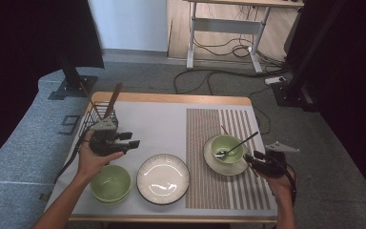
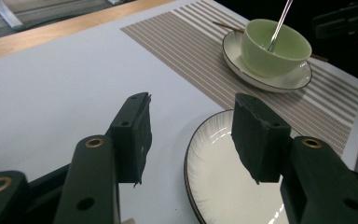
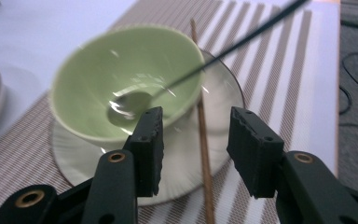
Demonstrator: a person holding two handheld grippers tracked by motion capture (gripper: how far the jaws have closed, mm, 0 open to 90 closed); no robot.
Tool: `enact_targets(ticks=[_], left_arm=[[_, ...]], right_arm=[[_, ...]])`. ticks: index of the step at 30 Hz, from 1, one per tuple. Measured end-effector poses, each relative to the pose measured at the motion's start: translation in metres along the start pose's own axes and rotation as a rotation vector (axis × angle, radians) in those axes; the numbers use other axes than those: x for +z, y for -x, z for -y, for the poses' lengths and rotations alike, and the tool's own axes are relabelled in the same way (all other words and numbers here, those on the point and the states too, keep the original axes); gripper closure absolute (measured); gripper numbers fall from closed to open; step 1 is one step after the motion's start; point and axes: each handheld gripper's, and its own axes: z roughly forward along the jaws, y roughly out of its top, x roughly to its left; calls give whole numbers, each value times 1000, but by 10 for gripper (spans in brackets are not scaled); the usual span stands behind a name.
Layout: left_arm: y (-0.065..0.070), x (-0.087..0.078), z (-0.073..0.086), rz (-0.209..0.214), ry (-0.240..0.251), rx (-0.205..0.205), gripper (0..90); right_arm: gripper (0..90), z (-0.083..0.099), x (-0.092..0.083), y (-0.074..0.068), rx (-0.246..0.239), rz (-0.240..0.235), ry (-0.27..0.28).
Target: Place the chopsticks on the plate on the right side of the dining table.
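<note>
Right tool (image 3: 193, 140): jaws stand about half open and grip nothing; between them, lower down, lies a thin brown wooden chopstick (image 3: 201, 126), resting across a white round saucer with a dark rim (image 3: 74, 158). Left tool (image 2: 191, 135): jaws wide apart, empty, held above the tabletop (image 2: 51, 93) at the edge of a white ribbed round plate with a dark rim (image 2: 223, 186).

Containers: a pale green ceramic bowl (image 3: 98, 79) stands on the saucer at centre right of the high view and holds a slim dark-handled metal spoon (image 3: 130, 100). A second pale green bowl (image 1: 110, 183) sits lower left. A black wire basket (image 1: 89, 121) at upper left holds wooden utensils.

No legible writing.
</note>
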Motion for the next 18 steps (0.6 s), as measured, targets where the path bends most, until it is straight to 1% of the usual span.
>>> enact_targets(ticks=[3, 6, 7, 10, 15, 18], left_arm=[[-2, -4, -1, -2, 8, -9, 473], [-3, -8, -2, 3, 15, -17, 474], [-4, -10, -2, 2, 19, -18, 474], [-5, -13, -3, 0, 26, -21, 474], [-8, -18, -2, -6, 39, -24, 472], [-9, -20, -1, -11, 47, -27, 465]], right_arm=[[535, -3, -1, -5, -7, -17, 13], [507, -6, 0, -10, -12, -46, 28], [496, -6, 0, -11, -19, -51, 31], [468, -7, 3, -16, -38, -84, 45], [448, -9, 8, -26, -67, -116, 49], [444, -12, 11, -32, -68, -128, 62]])
